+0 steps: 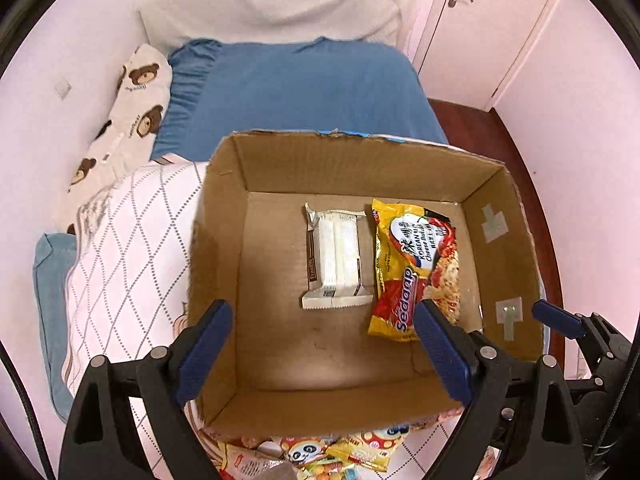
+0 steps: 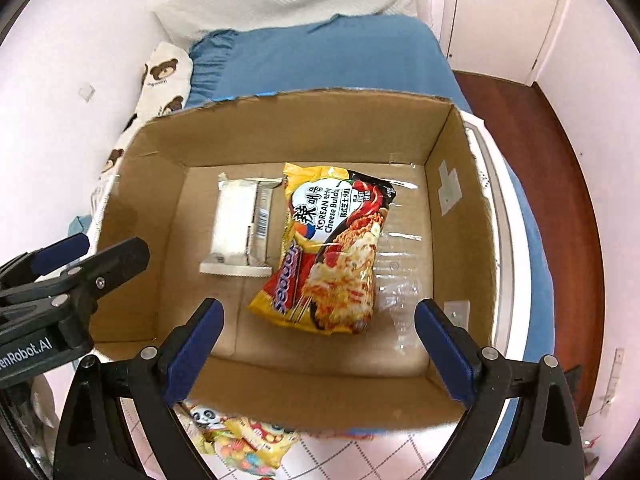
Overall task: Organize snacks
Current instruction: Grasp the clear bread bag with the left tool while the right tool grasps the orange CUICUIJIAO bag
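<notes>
An open cardboard box (image 1: 224, 240) (image 2: 460, 208) sits on the bed. Inside lie a white wrapped biscuit pack (image 1: 338, 258) (image 2: 236, 224) and, to its right, a yellow-red Sedaap noodle packet (image 1: 416, 268) (image 2: 332, 248). My left gripper (image 1: 324, 344) is open and empty above the box's near side. My right gripper (image 2: 320, 340) is open and empty above the box's near right part. Several colourful panda snack packets (image 1: 320, 456) (image 2: 240, 440) lie on the quilt in front of the box.
The box stands on a white quilt (image 1: 128, 248) over a blue bedsheet (image 1: 304, 92). A bear-print pillow (image 1: 132, 120) lies at the left by the pink wall. Wooden floor (image 2: 560, 160) and a white door (image 1: 480, 20) are at the right.
</notes>
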`<state>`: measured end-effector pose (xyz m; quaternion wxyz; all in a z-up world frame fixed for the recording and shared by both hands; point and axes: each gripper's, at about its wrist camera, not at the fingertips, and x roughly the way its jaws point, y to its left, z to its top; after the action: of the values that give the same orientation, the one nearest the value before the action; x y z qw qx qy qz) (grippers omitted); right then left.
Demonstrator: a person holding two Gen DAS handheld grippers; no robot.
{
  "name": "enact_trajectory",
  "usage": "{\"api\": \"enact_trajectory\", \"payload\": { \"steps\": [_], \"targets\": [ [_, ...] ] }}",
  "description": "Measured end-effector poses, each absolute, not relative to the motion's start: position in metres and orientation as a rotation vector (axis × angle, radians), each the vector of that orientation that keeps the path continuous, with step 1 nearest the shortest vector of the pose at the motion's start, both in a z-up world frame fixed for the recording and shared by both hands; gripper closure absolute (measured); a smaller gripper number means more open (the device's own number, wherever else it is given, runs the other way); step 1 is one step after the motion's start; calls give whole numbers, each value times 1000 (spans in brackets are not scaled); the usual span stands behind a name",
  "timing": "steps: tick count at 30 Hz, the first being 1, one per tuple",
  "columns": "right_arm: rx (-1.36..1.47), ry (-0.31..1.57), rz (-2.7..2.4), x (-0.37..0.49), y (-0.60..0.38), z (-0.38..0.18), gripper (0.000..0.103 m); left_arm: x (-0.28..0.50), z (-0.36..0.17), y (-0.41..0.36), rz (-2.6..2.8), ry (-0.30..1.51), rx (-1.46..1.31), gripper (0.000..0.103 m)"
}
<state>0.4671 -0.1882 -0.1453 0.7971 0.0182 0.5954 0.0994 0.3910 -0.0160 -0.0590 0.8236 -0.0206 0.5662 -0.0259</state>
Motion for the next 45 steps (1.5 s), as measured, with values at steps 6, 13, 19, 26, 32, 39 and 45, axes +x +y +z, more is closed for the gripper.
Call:
{"api": "enact_trajectory", "payload": {
  "steps": [6, 13, 19, 26, 32, 39, 45],
  "targets": [
    [32, 1199, 210, 429, -192, -112, 5, 355, -32, -19, -60, 1132, -50, 10],
    [71, 1167, 239, 380, -203, -91, 5, 300, -21, -8, -53, 1104, -108, 10],
    [119, 1245, 241, 329, -221, -126, 5, 229, -86, 7, 5, 1223, -99, 10],
    [206, 1320, 185, 313, -247, -187, 8, 183, -194, 72, 76, 1501, -572, 10],
    [180, 1300, 131, 318, -248, -214, 10, 184, -242, 119, 186, 1490, -933, 10],
    [167, 1285, 95, 342, -241, -237, 10, 207, -261, 111, 231, 1472, -823, 42],
    [126, 1352, 142, 364, -224, -262, 24, 225, -248, 71, 161, 1436, -416, 43]
  ]
}}
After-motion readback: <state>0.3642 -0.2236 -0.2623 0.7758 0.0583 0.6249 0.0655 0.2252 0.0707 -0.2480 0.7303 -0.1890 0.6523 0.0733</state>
